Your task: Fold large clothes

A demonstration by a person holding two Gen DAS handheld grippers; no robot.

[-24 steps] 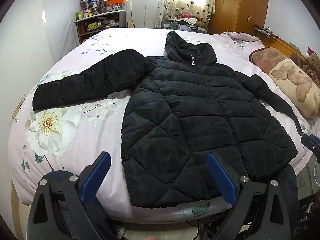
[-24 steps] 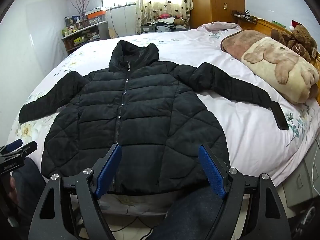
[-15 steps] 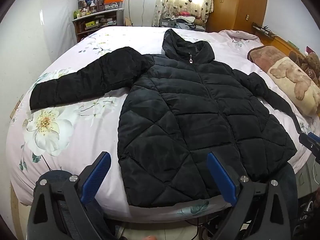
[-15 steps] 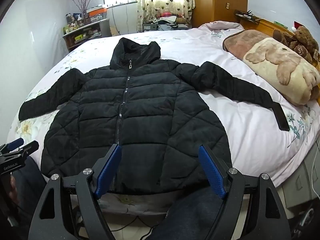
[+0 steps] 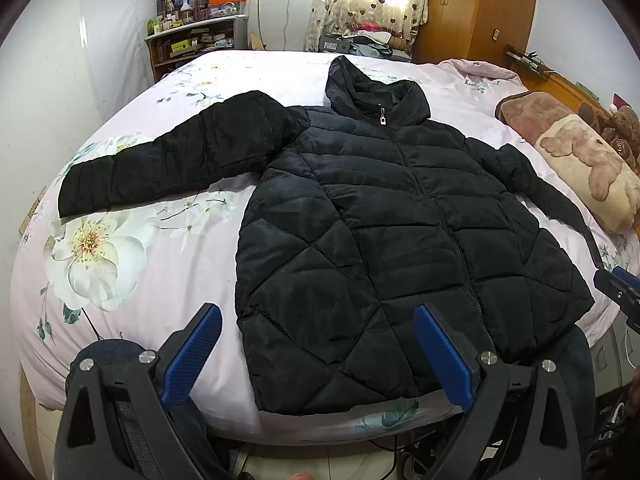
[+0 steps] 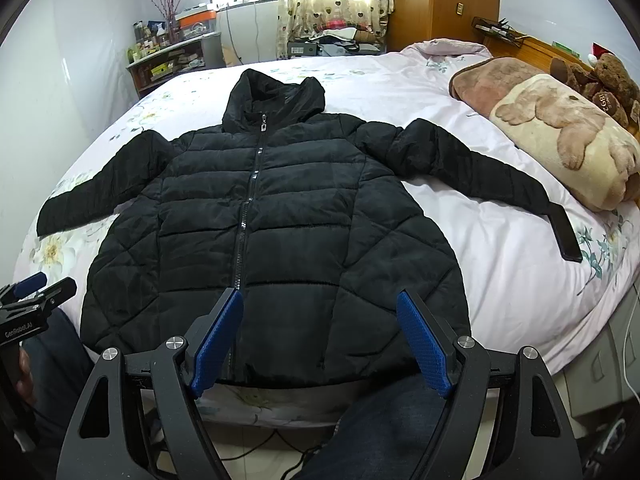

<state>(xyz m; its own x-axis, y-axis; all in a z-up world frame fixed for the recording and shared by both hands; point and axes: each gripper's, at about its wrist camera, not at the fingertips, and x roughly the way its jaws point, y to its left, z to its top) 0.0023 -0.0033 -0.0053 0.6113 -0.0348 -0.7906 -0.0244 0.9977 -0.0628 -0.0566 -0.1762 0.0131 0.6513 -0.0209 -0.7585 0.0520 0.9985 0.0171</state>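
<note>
Right wrist view: jacket (image 6: 280, 216) flat, hood far, hem near, sleeves sideways.

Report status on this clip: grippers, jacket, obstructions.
Left gripper open, right gripper open, both empty. Black jacket flat on bed, zipped, sleeves spread, unfolded. Rolled blanket beside right-hand sleeve.

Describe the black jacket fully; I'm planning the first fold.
The jacket is a black quilted puffer, apparently smooth synthetic fabric, with horizontal stitching on the chest and diagonal stitching lower down. It lies flat, front up, on the floral bedsheet, zipped to the collar, with the silver zipper pull at the neck. The hood points toward the far side of the bed and the hem toward the cameras. Both sleeves are spread outward. Neither open hand-held gripper touches it.
</note>
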